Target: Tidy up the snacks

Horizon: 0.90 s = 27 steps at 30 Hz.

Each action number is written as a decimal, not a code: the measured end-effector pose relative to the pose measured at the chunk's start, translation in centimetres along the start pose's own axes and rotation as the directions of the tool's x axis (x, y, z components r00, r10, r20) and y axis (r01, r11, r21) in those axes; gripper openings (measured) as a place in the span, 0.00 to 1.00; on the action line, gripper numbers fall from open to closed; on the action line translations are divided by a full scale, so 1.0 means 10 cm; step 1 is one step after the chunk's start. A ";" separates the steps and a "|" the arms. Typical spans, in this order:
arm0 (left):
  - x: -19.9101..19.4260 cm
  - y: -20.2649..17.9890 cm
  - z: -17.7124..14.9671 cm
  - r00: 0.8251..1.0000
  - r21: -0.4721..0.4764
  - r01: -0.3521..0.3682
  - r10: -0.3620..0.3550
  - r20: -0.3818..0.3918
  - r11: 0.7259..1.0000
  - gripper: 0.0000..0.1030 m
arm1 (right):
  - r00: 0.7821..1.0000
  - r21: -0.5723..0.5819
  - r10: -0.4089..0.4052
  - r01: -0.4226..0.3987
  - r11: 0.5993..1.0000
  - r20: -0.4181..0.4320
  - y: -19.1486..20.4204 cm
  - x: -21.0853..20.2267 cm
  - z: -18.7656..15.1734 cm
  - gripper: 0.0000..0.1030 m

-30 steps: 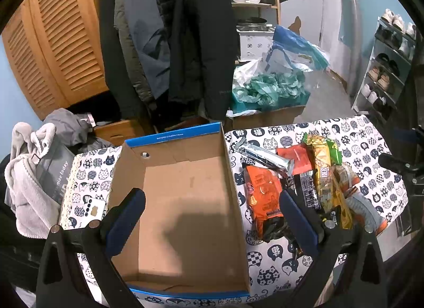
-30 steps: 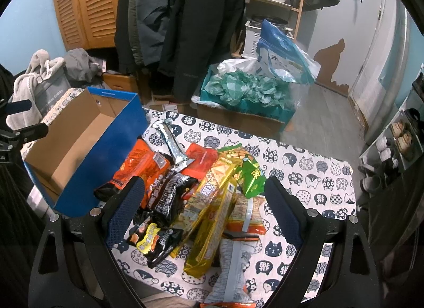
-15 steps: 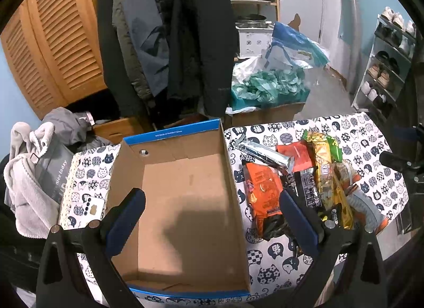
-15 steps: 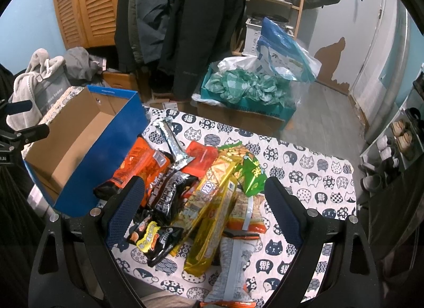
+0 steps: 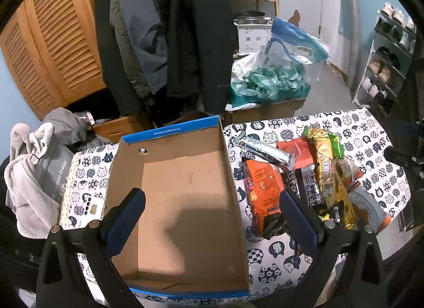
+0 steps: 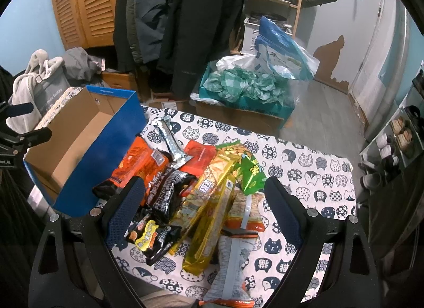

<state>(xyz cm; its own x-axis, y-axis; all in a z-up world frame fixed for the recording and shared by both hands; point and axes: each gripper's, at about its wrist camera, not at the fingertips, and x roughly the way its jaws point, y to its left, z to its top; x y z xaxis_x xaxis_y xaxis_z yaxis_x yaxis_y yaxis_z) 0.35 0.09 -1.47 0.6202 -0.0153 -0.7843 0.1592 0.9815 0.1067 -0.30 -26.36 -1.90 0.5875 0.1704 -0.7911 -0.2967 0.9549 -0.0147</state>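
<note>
Lit evenly from above by cool indoor light, moderately bright, without strong glare. Soft grey shadow on the floor of the cardboard box (image 5: pixel 185 188), thrown from the near side. Small bright reflections on the silver wrapper (image 6: pixel 171 141) and on the yellow packets (image 6: pixel 212 202). Strong fisheye bending in both views: straight lines such as the louvred doors (image 5: pixel 47 51) curved, corners cut off by a black round border. Centre sharp; slightly soft towards the edges. Dark and underexposed around the hanging coats (image 6: pixel 190 16).

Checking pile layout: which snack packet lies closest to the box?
The orange packet, its edge against the blue box wall; the other packets lie farther right.
</note>
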 end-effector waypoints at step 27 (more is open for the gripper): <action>0.51 -0.50 0.10 0.975 -0.017 0.129 -0.130 -0.183 0.991 0.99 | 0.992 0.146 -0.020 0.038 0.989 -0.121 -0.55 0.23 -0.27 0.88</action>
<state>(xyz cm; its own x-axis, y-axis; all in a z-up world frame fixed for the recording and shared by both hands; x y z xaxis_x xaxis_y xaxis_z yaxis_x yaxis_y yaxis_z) 3.49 -5.11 -5.45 0.4434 -0.1078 -0.8898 0.2253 0.9743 -0.0058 0.67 -31.91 -5.32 0.4976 0.1202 -0.8590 -0.1611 0.9859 0.0446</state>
